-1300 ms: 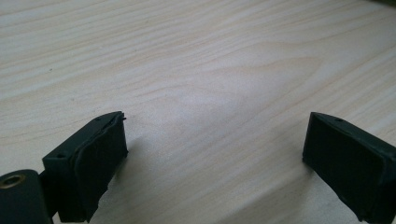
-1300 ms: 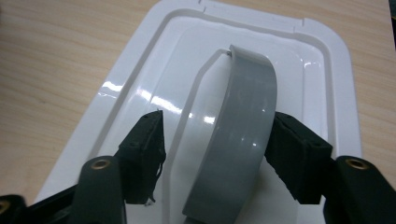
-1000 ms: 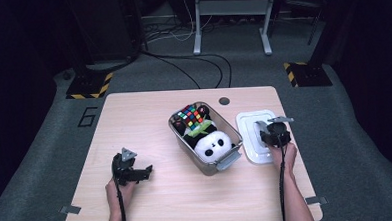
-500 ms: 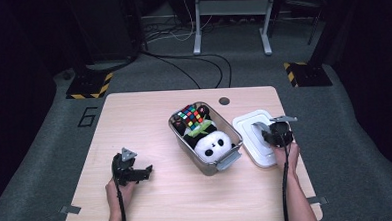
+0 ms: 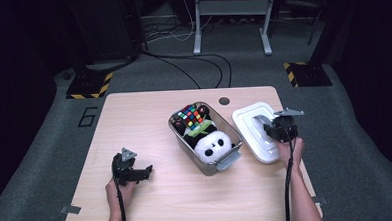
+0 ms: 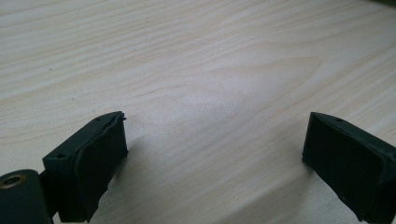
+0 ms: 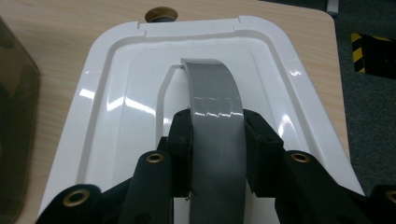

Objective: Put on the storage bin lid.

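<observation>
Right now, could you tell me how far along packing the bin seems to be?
Done: the cube and panda toy sit inside the clear bin. In hand: the right gripper is shut on the grey handle of the white lid, beside the bin. Left: fitting the lid. The left gripper is open over bare table.

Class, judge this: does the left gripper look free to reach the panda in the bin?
Probably yes: the left gripper is open and empty, bare table lies between it and the panda, and the bin is uncovered.
</observation>
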The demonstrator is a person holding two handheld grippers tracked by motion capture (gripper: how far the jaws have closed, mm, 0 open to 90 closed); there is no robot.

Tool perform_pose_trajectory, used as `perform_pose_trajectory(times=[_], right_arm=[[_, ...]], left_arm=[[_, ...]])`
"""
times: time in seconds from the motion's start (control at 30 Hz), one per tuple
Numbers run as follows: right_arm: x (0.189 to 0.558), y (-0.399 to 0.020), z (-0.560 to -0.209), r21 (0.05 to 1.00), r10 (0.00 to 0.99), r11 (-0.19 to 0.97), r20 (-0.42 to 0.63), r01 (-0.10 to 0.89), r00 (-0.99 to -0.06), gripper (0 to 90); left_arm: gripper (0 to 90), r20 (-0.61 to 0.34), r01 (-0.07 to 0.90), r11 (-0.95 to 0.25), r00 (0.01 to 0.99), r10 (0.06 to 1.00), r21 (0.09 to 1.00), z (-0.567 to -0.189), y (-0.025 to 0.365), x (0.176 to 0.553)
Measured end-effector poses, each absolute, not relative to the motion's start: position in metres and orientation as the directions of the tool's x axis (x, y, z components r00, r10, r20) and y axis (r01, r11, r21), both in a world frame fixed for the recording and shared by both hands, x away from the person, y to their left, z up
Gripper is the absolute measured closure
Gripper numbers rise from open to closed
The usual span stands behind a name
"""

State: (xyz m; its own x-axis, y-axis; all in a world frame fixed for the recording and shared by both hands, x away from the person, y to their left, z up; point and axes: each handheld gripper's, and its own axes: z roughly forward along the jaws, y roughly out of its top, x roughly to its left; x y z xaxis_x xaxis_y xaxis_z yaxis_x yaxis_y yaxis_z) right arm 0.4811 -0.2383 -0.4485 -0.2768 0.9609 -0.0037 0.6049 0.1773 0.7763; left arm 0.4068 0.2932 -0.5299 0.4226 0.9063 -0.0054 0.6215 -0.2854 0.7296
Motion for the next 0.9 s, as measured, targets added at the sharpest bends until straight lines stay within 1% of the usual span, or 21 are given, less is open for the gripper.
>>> perform_pose_trajectory(times=[0.43,0.9], right_arm=[[0.476,-0.24,-0.418,0.795,0.962,0.148,0.023,0.588,-0.273,66.8],[0.47,-0.231,-0.382,0.82,0.965,0.136,0.017,0.555,-0.262,66.8]], left_arm=[[6.2,-0.006,0.618,-0.282,0.422,0.907,0.734,-0.53,0.293,0.407],[6.1,-0.008,0.619,-0.283,0.423,0.906,0.733,-0.53,0.293,0.407]])
